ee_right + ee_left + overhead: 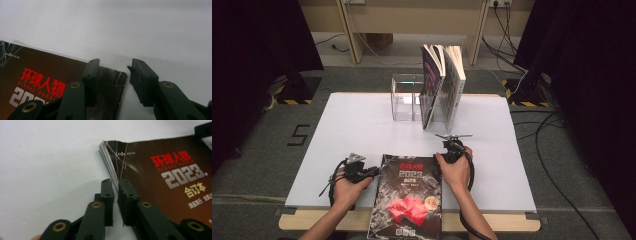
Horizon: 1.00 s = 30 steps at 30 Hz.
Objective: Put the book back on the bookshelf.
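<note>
One magazine [408, 195] lies flat at lower centre, long axis running up-frame, title at its far end. Left gripper [373, 172] stands narrowly parted at its left edge; right gripper [447, 156] gapes wide over its upper right corner, gripping nothing.

The high view looks from above the near edge of the white table [362, 125], facing forward and down, far enough off to take in the whole top. The dark magazine [409, 192] lies at the near edge, with the clear stand [404, 97] far behind it.

The left gripper view sits low and very close at the magazine's [162, 175] left top corner, looking along the jaws.

The right gripper view sits just as close at the magazine's [45, 72] right top corner.

All three views share the magazine's top edge and the white table around it.
</note>
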{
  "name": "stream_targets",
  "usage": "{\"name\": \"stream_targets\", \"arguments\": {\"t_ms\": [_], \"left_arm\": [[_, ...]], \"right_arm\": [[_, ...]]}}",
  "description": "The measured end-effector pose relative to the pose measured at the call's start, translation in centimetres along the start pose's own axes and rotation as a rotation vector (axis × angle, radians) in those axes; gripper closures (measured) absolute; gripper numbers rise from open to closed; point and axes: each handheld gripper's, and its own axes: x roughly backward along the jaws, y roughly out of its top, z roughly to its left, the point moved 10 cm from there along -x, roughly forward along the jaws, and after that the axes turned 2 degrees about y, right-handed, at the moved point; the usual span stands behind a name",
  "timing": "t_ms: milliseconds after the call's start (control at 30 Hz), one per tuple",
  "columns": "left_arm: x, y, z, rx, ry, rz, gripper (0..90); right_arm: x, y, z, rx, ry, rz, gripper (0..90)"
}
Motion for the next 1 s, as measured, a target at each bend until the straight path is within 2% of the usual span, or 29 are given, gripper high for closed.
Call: {"name": "stream_targets", "arguments": {"t_ms": [67, 167, 267, 367, 400, 600, 1000], "left_arm": [[0.2, 0.3, 0.1, 0.007, 0.001, -0.015, 77.3], [0.7, 0.9, -0.2, -0.011, 0.007, -0.04, 75.4], [1.0, 1.0, -1.0, -0.026, -0.014, -0.045, 74.5], [0.9, 0.7, -1.7, -0.038, -0.032, -0.034, 74.1], [0.8, 0.6, -1.7, -0.047, -0.03, -0.028, 73.9], [0.2, -0.3, -1.9, -0.073, -0.021, 0.004, 71.5], [0.0, -0.6, -1.8, -0.078, -0.009, 0.01, 72.0]], "right_arm": [[-0.1, 0.1, 0.1, 0.0, 0.005, 0.002, 59.0], [-0.2, 0.1, 0.2, 0.008, 0.011, 0.0, 58.8], [-0.2, 0.0, 0.5, 0.011, 0.004, -0.001, 58.3], [-0.2, 0.0, 0.4, 0.013, 0.004, -0.005, 58.4], [-0.2, 0.0, 0.4, 0.023, 0.002, -0.008, 58.5], [-0.1, -0.3, 0.5, 0.012, -0.001, -0.004, 58.3], [0.2, -0.8, 0.7, -0.025, 0.014, -0.011, 58.4]]}}
